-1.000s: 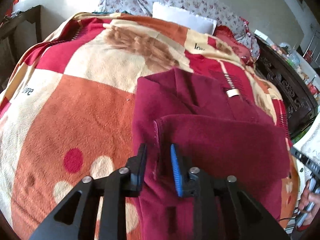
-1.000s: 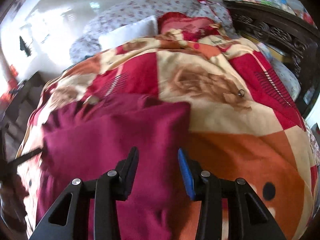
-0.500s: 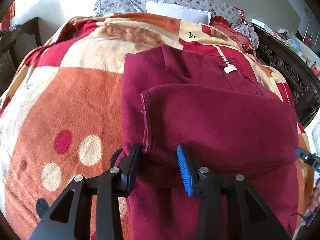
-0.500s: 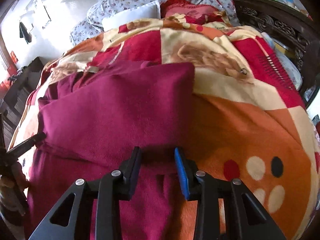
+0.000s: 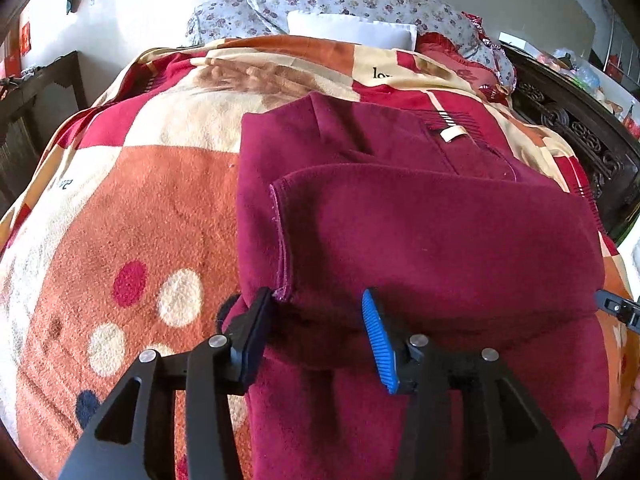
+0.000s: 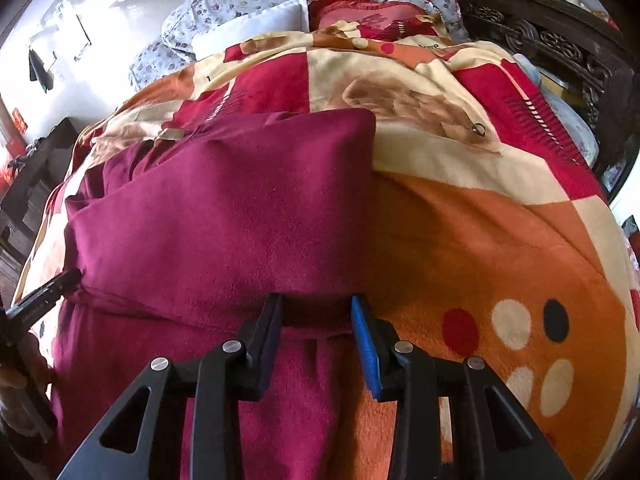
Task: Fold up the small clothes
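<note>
A maroon fleece garment [image 5: 420, 240] lies on the patterned blanket [image 5: 140, 208], its near part folded over toward the far end; a white label [image 5: 451, 134] shows near the collar. My left gripper [image 5: 316, 328] is open, its jaws astride the folded layer's left near corner. In the right wrist view the same garment [image 6: 224, 220] lies left of centre. My right gripper [image 6: 316, 328] is open at the fold's right near edge, with cloth between the jaws. The left gripper's tip [image 6: 44, 296] shows at the garment's left edge.
Floral pillows [image 5: 352, 0] and a white pillow [image 5: 352, 32] lie at the bed's head. A dark carved wooden frame [image 5: 580, 140] runs along the right side. A dark table [image 5: 36, 92] stands left of the bed. A small metal ring [image 6: 477, 130] lies on the blanket.
Both grippers have pulled back toward the near edge of the folded layer and opened wider. The folded part now lies flat over the garment.
</note>
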Demonstrator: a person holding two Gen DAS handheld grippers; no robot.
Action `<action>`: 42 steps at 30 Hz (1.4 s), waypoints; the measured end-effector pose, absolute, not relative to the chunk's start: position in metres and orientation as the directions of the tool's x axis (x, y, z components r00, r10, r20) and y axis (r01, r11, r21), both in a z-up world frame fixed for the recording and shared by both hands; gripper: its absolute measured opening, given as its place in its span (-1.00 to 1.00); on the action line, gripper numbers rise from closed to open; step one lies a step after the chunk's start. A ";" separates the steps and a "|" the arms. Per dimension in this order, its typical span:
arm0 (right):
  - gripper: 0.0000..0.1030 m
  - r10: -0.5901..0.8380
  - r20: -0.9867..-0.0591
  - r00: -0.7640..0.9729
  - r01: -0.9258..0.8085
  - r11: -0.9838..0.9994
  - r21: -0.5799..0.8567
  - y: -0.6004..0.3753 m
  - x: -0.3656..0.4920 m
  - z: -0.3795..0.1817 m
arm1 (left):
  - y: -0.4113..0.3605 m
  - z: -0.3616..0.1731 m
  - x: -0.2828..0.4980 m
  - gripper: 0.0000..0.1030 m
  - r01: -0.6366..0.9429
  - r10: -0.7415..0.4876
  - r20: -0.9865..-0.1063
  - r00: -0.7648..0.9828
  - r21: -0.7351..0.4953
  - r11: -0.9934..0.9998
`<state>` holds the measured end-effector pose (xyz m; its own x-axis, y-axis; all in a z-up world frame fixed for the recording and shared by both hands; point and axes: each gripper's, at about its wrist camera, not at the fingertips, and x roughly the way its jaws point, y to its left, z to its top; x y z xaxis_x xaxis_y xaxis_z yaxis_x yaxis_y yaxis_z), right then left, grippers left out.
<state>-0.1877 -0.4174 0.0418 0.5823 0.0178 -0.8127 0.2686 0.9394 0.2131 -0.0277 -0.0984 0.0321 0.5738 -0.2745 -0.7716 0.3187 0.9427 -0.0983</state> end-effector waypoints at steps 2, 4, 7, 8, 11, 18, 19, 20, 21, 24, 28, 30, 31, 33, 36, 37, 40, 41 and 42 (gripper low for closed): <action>-0.25 0.021 -0.809 0.588 0.262 0.941 0.215 -0.415 -0.196 0.048 | -0.098 0.034 -0.030 -0.12 0.318 -0.274 -0.774 0.571 -0.099 0.943; -0.25 0.030 -0.803 0.595 0.250 0.943 0.221 -0.411 -0.205 0.054 | -0.096 0.036 -0.034 -0.07 0.320 -0.278 -0.777 0.564 -0.105 0.942; -0.25 0.056 -0.791 0.609 0.223 0.945 0.239 -0.405 -0.223 0.066 | -0.093 0.041 -0.045 -0.05 0.327 -0.276 -0.781 0.560 -0.098 0.940; -0.22 0.073 -0.787 0.613 0.208 0.946 0.250 -0.404 -0.230 0.070 | -0.092 0.042 -0.049 -0.04 0.329 -0.276 -0.780 0.561 -0.096 0.939; -0.14 0.079 -0.789 0.609 0.192 0.951 0.243 -0.401 -0.243 0.078 | -0.088 0.047 -0.061 0.05 0.333 -0.280 -0.779 0.561 -0.097 0.938; -0.13 0.098 -0.760 0.643 0.186 0.942 0.279 -0.394 -0.234 0.084 | -0.089 0.054 -0.070 0.08 0.322 -0.270 -0.771 0.577 -0.089 0.943; -0.13 0.104 -0.752 0.650 0.179 0.941 0.286 -0.391 -0.227 0.083 | -0.089 0.055 -0.067 0.13 0.311 -0.258 -0.768 0.586 -0.080 0.947; -0.13 0.110 -0.746 0.657 0.176 0.940 0.293 -0.390 -0.221 0.082 | -0.090 0.055 -0.064 0.14 0.297 -0.243 -0.764 0.597 -0.072 0.952; -0.13 0.116 -0.736 0.667 0.178 0.934 0.309 -0.390 -0.212 0.082 | -0.090 0.055 -0.060 0.14 0.288 -0.236 -0.762 0.603 -0.068 0.955; -0.13 0.131 -0.718 0.683 0.193 0.917 0.351 -0.390 -0.189 0.078 | -0.092 0.054 -0.042 0.14 0.260 -0.216 -0.760 0.613 -0.064 0.963; -0.13 0.072 -0.744 0.664 0.232 0.926 0.297 -0.392 -0.159 0.068 | -0.093 0.046 -0.018 0.14 0.235 -0.203 -0.777 0.596 -0.073 0.969; -0.13 0.048 -0.776 0.628 0.261 0.927 0.268 -0.397 -0.145 0.059 | -0.095 0.039 -0.009 0.14 0.231 -0.192 -0.789 0.584 -0.065 0.971; -0.14 0.054 -0.789 0.612 0.264 0.926 0.268 -0.399 -0.140 0.054 | -0.096 0.036 -0.006 0.14 0.233 -0.194 -0.795 0.574 -0.069 0.970; -0.13 0.061 -0.793 0.606 0.262 0.926 0.271 -0.402 -0.135 0.050 | -0.095 0.029 -0.001 0.20 0.227 -0.202 -0.804 0.560 -0.086 0.970; -0.13 0.078 -0.786 0.613 0.235 0.932 0.276 -0.403 -0.145 0.058 | -0.091 0.028 -0.003 0.26 0.215 -0.208 -0.802 0.560 -0.102 0.971; -0.13 0.089 -0.785 0.613 0.229 0.931 0.284 -0.402 -0.152 0.061 | -0.089 0.029 -0.006 0.26 0.218 -0.212 -0.804 0.556 -0.105 0.970; -0.12 0.114 -0.782 0.613 0.192 0.938 0.288 -0.399 -0.183 0.079 | -0.083 0.038 -0.022 0.26 0.237 -0.217 -0.802 0.557 -0.097 0.967; -0.03 0.111 -0.784 0.611 0.183 0.943 0.276 -0.398 -0.193 0.084 | -0.081 0.042 -0.031 0.26 0.246 -0.212 -0.802 0.558 -0.084 0.966; 0.04 0.104 -0.785 0.611 0.171 0.951 0.259 -0.396 -0.210 0.093 | -0.079 0.044 -0.036 0.26 0.252 -0.211 -0.801 0.560 -0.078 0.965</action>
